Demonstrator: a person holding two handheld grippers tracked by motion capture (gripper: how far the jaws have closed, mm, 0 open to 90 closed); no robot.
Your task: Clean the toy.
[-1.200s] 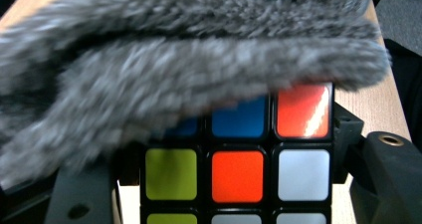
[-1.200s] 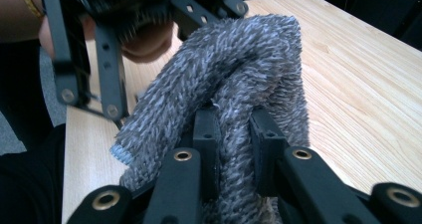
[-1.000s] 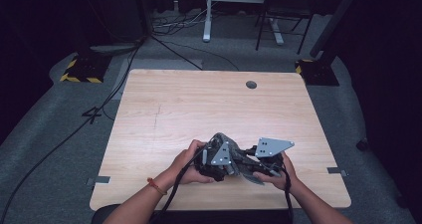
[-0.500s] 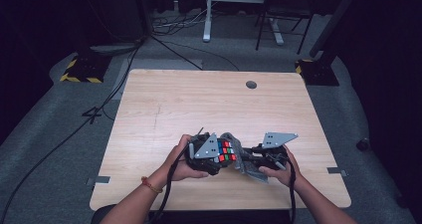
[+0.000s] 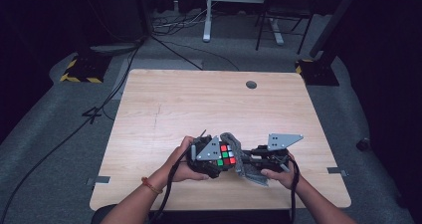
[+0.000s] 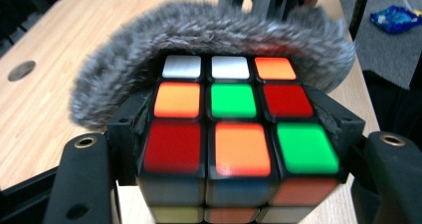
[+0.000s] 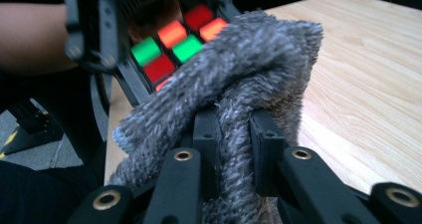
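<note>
- Where the left gripper (image 5: 219, 159) meets the cube (image 6: 234, 129), its two black jaws are clamped on the cube's opposite sides, one pad on each flank, as the left gripper view shows.
- Up top, the cube's face carries mixed tiles: white, white, orange in the far row, orange, green, red in the middle, red, orange, green nearest the camera.
- Just beyond the cube, a grey cloth (image 6: 209, 40) presses against its far edge and curves round it.
- That cloth (image 7: 234, 99) is pinched between the right gripper's (image 7: 234, 129) jaws, which are closed tight on a fold of it; the loose part bunches up above them and leans on the cube (image 7: 171, 42).
- From the high view, cube (image 5: 227, 155) and cloth (image 5: 246, 165) sit between the two grippers, the left gripper to the cube's left, the right gripper (image 5: 256, 160) to its right, jaws facing each other.
- A hand (image 5: 186, 162) holds the left gripper from the cube's left; another hand (image 5: 279, 176) holds the right one.
- Whether the cube rests on the table (image 5: 199, 104) or hangs just above it, I cannot tell; it is near the person's edge of the table.
- Well beyond the cube, a round hole (image 5: 251, 84) sits near the table's far edge.
- Past that edge, cables (image 5: 169, 30) trail on the grey floor.
</note>
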